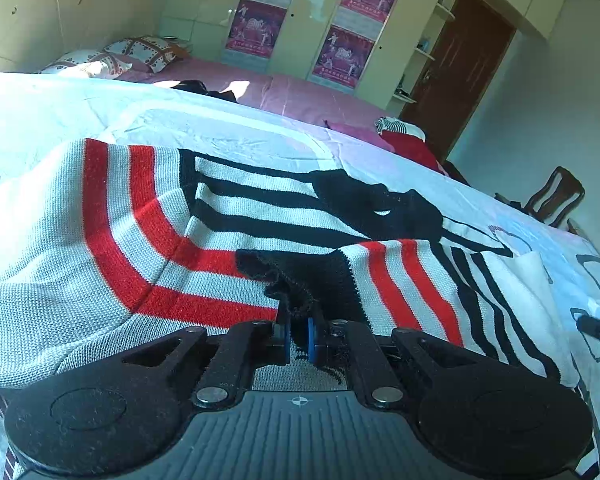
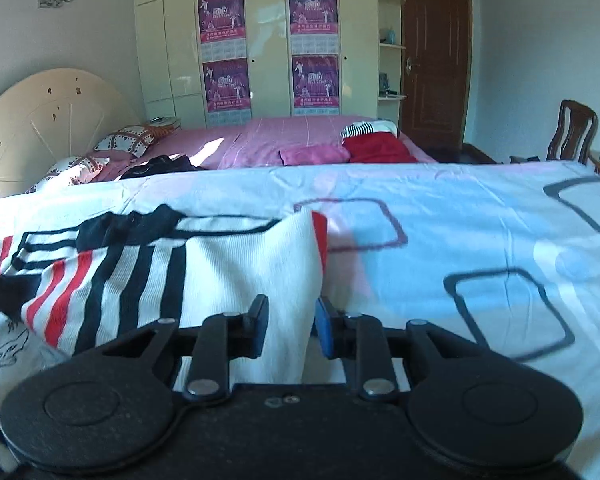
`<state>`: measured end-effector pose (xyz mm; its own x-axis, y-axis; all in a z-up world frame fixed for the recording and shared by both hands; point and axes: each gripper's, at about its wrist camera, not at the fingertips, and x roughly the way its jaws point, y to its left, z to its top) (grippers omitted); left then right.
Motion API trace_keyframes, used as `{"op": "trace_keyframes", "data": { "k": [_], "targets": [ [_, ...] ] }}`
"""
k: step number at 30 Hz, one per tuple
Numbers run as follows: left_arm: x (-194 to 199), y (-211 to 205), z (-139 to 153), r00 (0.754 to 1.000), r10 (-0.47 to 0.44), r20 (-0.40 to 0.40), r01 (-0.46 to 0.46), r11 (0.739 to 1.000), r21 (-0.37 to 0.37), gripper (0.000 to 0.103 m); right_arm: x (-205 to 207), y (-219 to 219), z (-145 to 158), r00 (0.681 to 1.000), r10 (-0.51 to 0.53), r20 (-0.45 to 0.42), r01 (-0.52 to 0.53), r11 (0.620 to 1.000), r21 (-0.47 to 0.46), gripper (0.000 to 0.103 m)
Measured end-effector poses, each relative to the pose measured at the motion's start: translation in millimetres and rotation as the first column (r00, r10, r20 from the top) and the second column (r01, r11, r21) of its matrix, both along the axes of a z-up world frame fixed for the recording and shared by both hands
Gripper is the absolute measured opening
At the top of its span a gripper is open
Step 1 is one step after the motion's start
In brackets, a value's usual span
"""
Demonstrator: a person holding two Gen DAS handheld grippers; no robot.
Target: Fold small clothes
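Observation:
A small knit sweater (image 1: 148,220) with white, red and black stripes lies on a white sheet (image 1: 240,132) with square outlines. My left gripper (image 1: 298,338) is shut on the sweater's black cuff (image 1: 300,280), which bunches up between the blue pads. In the right wrist view the sweater (image 2: 140,272) lies at the left. A white fold of it (image 2: 288,280) runs between the fingers of my right gripper (image 2: 290,330), whose jaws stand apart around the cloth without pinching it.
Behind the sheet lies a pink bed (image 2: 260,136) with a red garment (image 2: 380,146), a dark garment (image 2: 160,166) and pillows (image 2: 128,140). A wardrobe (image 2: 260,40), a brown door (image 2: 436,60) and a wooden chair (image 2: 572,128) stand at the back.

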<state>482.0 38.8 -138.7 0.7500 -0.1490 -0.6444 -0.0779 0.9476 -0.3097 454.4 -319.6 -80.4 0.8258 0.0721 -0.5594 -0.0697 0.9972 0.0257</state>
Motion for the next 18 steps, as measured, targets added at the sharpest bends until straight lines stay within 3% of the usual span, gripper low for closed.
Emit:
{"op": "trace_keyframes", "data": {
  "k": [2, 6, 9, 11, 13, 15, 18],
  "targets": [
    [-2.8, -1.0, 0.2, 1.0, 0.015, 0.01, -0.015, 1.0, 0.001, 0.005, 26.0, -1.2, -3.5, 1.0, 0.002, 0.005, -0.002, 1.0, 0.01, 0.019],
    [-8.6, -4.0, -2.8, 0.998, 0.049, 0.026, -0.049, 0.999, 0.015, 0.005, 63.3, -5.7, -37.2, 0.996, -0.021, -0.09, 0.02, 1.0, -0.012, 0.003],
    [-11.3, 0.7, -0.7, 0.997, 0.078, 0.02, -0.078, 0.997, -0.008, 0.009, 59.9, -7.9, -36.7, 0.997, -0.008, -0.072, 0.007, 1.0, -0.013, 0.003],
    [-18.9, 4.5, 11.3, 0.989, 0.141, 0.047, -0.143, 0.989, 0.042, 0.014, 54.7, -11.9, -28.9, 0.999, -0.003, -0.044, 0.003, 1.0, 0.004, 0.017],
    [-24.1, 6.8, 26.3, 0.981, 0.164, 0.101, -0.172, 0.982, 0.082, 0.014, 52.5, -17.6, -19.5, 1.0, 0.0, -0.002, 0.001, 1.0, 0.019, 0.023],
    [-18.3, 2.6, 39.9, 0.98, 0.14, 0.144, -0.154, 0.984, 0.092, 0.014, 57.6, -20.4, -15.1, 1.0, 0.003, 0.014, -0.004, 1.0, 0.029, 0.021],
    [6.3, -22.3, 43.2, 0.989, 0.021, 0.146, -0.037, 0.993, 0.11, 0.014, 74.3, -17.7, -14.2, 0.999, 0.021, 0.024, -0.022, 0.999, 0.034, 0.019]
  ]
}}
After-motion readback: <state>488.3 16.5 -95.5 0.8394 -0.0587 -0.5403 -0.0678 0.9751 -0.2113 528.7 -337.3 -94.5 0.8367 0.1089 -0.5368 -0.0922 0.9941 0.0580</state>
